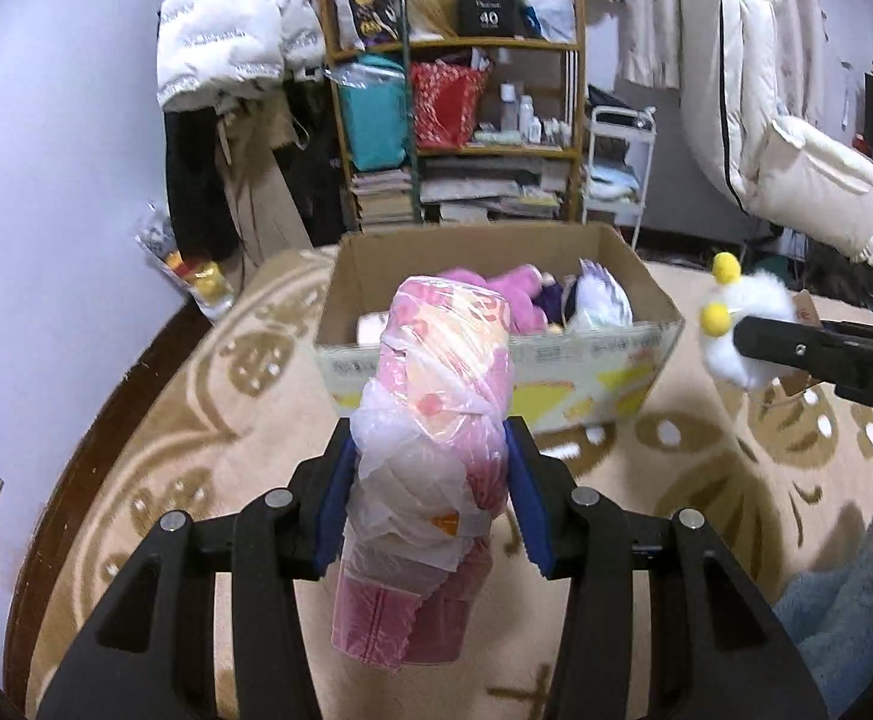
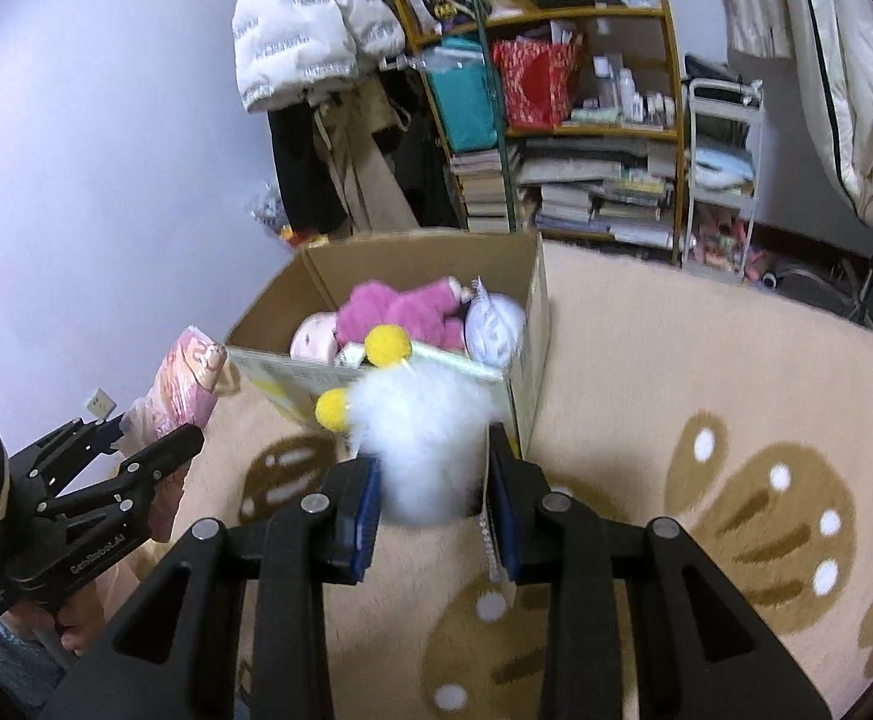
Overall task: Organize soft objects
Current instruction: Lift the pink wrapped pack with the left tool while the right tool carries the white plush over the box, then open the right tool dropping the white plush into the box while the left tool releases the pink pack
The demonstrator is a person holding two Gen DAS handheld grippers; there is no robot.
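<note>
Box of plush toys sits ahead of both my tongs; my left gripper clamps a plastic-wrapped pink bundle, my right gripper a white fluffy toy.

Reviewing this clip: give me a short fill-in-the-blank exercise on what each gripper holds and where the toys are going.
1. The left gripper is shut on a pink toy wrapped in ____.
2. The right gripper grips a fluffy white plush with ____ pompoms.
3. The cardboard box stands on a ____.
4. The pink plush doll lies ____ the box.

Missing words: plastic; yellow; rug; inside
</note>
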